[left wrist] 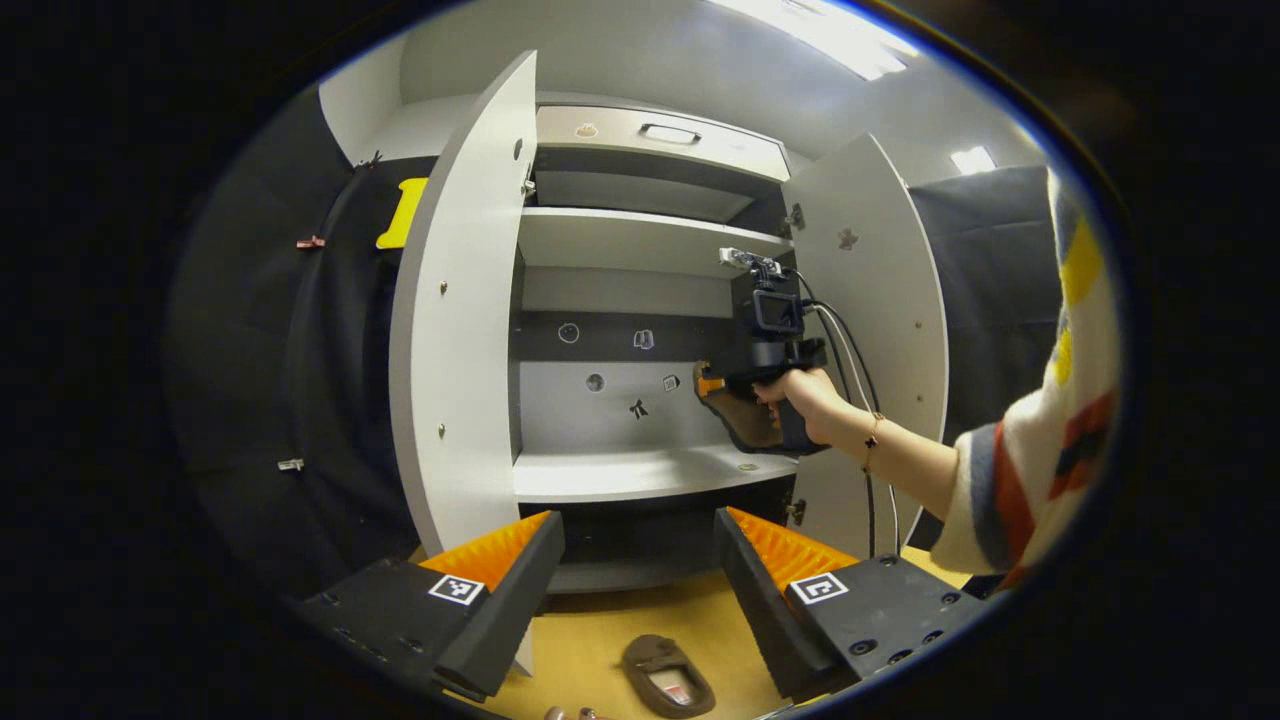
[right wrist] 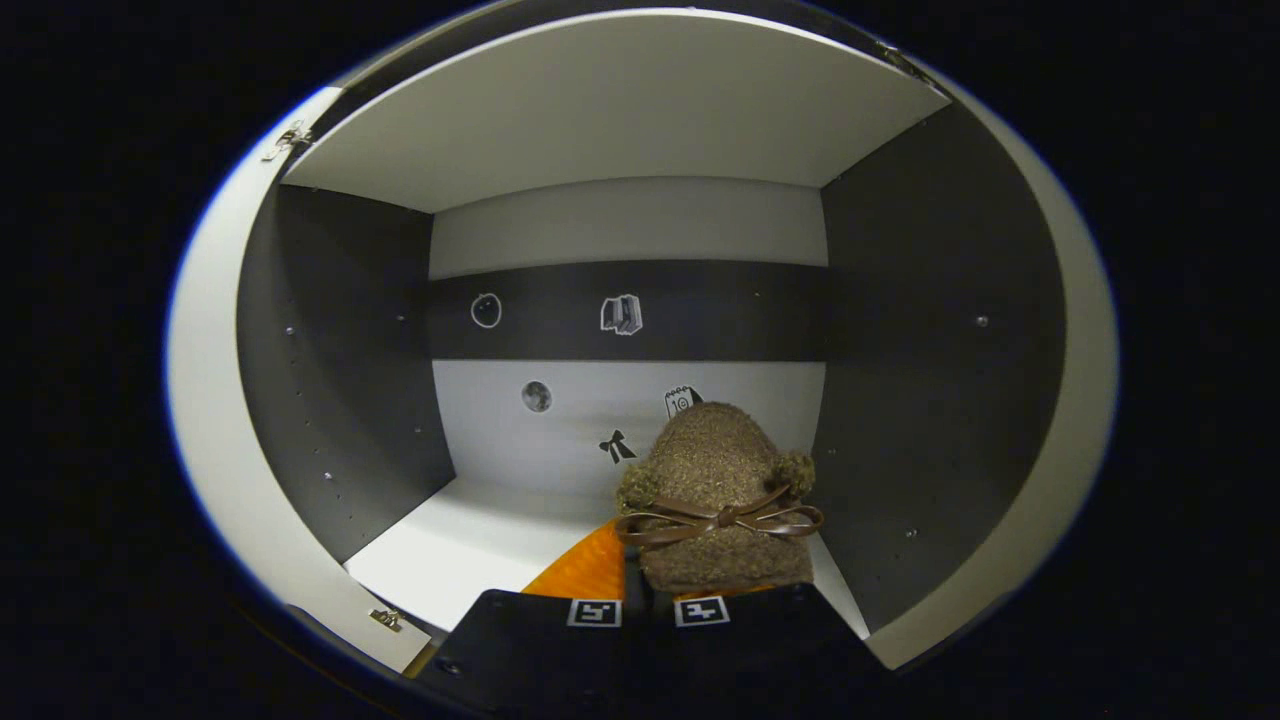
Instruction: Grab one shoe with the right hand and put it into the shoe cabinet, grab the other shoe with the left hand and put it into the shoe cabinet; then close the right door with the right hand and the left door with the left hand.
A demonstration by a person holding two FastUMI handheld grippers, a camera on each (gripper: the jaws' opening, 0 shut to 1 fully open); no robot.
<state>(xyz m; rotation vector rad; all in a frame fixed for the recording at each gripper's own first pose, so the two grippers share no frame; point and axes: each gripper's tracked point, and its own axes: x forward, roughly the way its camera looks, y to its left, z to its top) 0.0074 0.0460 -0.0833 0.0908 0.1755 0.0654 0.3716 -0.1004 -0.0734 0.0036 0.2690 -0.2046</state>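
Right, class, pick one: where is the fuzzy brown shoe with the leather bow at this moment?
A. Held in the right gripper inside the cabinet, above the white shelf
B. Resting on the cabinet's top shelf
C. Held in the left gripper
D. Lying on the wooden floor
A: the right gripper is shut on the fuzzy brown shoe with the leather bow, inside the cabinet over the white shelf.

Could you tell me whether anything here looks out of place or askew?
Nothing stands out. The second shoe lies sole-up on the wooden surface, awaiting pickup; the first shoe is held inside the open cabinet.
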